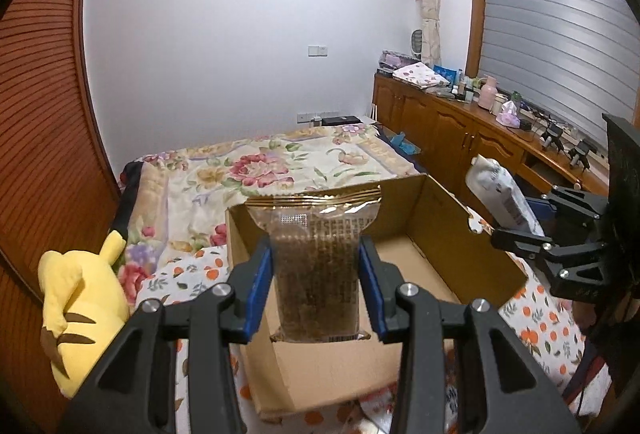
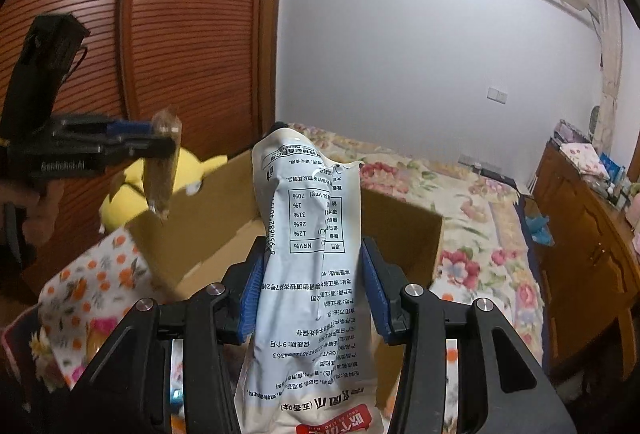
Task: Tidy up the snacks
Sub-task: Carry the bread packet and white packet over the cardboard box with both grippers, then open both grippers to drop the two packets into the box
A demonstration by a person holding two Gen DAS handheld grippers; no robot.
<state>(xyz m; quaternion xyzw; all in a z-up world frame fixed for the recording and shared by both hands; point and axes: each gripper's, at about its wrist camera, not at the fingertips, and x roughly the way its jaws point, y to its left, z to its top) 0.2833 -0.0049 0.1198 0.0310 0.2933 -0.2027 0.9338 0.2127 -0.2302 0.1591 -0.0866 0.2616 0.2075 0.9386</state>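
My left gripper (image 1: 316, 266) is shut on a brown snack packet (image 1: 316, 274) with a gold top seal, held upright over the open cardboard box (image 1: 452, 230). In the right wrist view my right gripper (image 2: 312, 282) is shut on a tall white snack bag (image 2: 308, 262) with printed text, also held above the cardboard box (image 2: 216, 218). The right gripper (image 1: 516, 230) with the white bag (image 1: 500, 190) shows at the right edge of the left view. At the upper left of the right view the left gripper (image 2: 160, 146) carries the brown packet (image 2: 162, 170).
The box sits on a bed with an orange-print sheet (image 1: 548, 330) and a floral quilt (image 1: 256, 170). A yellow plush toy (image 1: 80, 306) lies left of the box. A wooden cabinet (image 1: 460, 130) with clutter runs along the right, and a slatted wardrobe (image 1: 44, 114) on the left.
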